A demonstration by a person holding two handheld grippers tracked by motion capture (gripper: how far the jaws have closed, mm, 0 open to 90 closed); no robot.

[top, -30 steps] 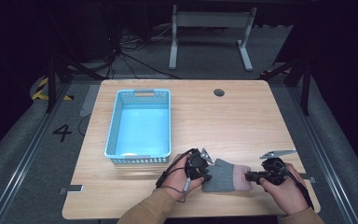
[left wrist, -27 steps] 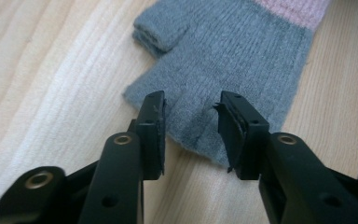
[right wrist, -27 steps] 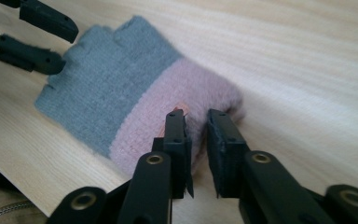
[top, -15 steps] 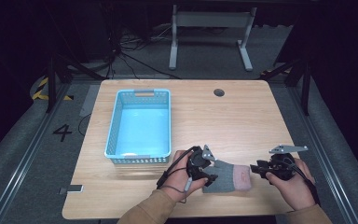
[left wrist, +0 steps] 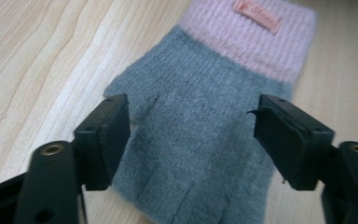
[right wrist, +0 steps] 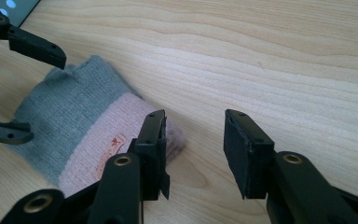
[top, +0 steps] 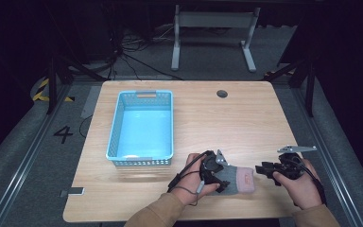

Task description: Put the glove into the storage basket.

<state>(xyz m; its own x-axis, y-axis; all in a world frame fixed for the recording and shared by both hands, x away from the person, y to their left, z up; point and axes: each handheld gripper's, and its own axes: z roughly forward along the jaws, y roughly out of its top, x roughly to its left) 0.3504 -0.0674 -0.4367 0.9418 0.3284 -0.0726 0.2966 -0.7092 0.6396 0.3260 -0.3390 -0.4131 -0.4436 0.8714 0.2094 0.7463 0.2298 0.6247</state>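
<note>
A grey knit glove with a pink cuff lies flat near the wooden table's front edge. My left gripper hovers over its finger end. In the left gripper view my left gripper has just been opening; the jaws stand wide on either side of the grey part without pressing it. My right gripper sits just right of the cuff. In the right gripper view my right gripper has also just opened, with bare wood between its jaws and the glove beside the left jaw.
An empty light-blue plastic basket stands on the left half of the table. A round cable hole is at the back. A small dark object lies at the front left edge. A metal desk frame stands on the floor behind.
My right gripper has let go of the cuff and drawn a little to the right, off the glove. My left gripper has opened over the grey end. The glove lies still.
</note>
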